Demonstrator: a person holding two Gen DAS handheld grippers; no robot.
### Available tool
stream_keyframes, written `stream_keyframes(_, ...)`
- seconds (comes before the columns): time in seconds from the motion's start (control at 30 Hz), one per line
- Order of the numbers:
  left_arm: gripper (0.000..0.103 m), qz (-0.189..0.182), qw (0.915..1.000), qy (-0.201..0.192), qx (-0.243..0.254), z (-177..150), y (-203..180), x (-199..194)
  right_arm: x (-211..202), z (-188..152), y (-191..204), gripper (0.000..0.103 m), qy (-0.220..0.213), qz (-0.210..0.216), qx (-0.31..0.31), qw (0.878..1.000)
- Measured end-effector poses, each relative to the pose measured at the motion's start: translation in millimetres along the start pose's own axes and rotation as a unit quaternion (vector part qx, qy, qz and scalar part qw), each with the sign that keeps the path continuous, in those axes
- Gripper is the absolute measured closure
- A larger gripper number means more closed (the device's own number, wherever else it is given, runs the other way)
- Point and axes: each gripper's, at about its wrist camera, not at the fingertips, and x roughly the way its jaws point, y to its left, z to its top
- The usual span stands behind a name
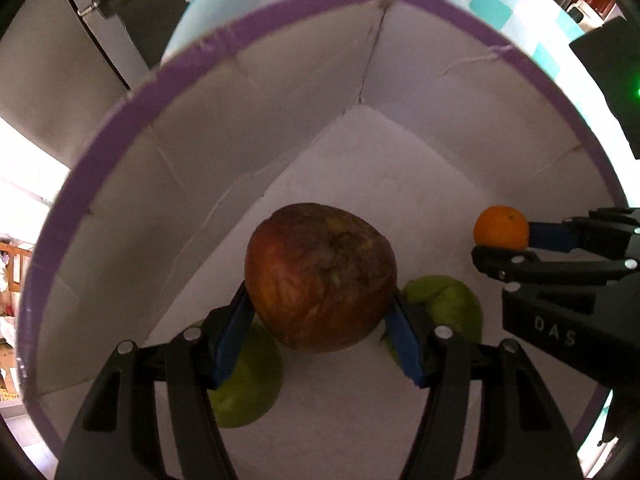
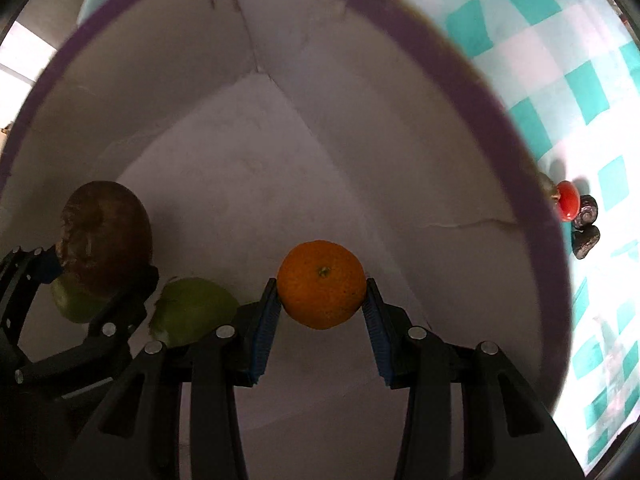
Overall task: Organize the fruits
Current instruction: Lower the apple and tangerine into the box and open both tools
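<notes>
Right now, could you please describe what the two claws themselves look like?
Both look alike. The left claw has black plastic fingers with open slots, round silver rivets at the joints and blue ribbed pads on the inner faces. The right claw matches it; seen from the left camera, its black body carries raised letters reading DAS. No cables, hands or sleeves show.

The wrinkled red-brown apple covers much of two green round fruits beneath it. At right of the right wrist view, small dark lumps beside a red round thing are too small to identify.
</notes>
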Motion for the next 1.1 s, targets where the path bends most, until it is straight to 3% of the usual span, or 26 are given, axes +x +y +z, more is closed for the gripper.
stream_keyframes(0.17, 0.039, -0.003, 1.0, 0.004, 0.003, 2.5, 1.9, 3.9, 4.6, 2.1, -2.2, 0.06, 0.006, 0.0, 0.009, 1.0)
stream_keyframes(0.33, 0.038, -0.001, 1.0, 0.003, 0.008, 1.1, 2.9, 3.7, -0.3, 1.8, -1.0, 0.042, -0.008, -0.002, 0.013, 1.0)
stream_keyframes(0.47, 0.038, 0.017, 0.9989, -0.029, 0.033, -0.3, -8.1, -7.9, -5.3, -1.7, -2.8, 0.04, -0.022, 0.005, 0.017, 1.0)
stream_keyframes(0.57, 0.027, 0.023, 0.9981, -0.036, 0.044, -3.7, -13.7, -14.2, -11.0, -8.9, -1.3, 0.035, -0.037, 0.006, 0.008, 0.999)
stream_keyframes(0.63, 0.025, 0.03, 0.9978, -0.041, 0.042, -7.1, -14.9, -19.6, -17.2, -14.5, -0.3, 0.032, -0.052, 0.009, 0.004, 0.999)
stream_keyframes(0.87, 0.019, 0.064, 0.9929, -0.091, 0.041, -28.0, -28.9, -69.2, -63.7, -51.4, -17.0, 0.025, -0.151, 0.049, -0.003, 0.987)
stream_keyframes(1.1, 0.014, 0.082, 0.9865, -0.141, 0.014, -47.4, -55.5, -123.8, -119.4, -100.7, -54.9, 0.023, -0.264, 0.113, 0.009, 0.958)
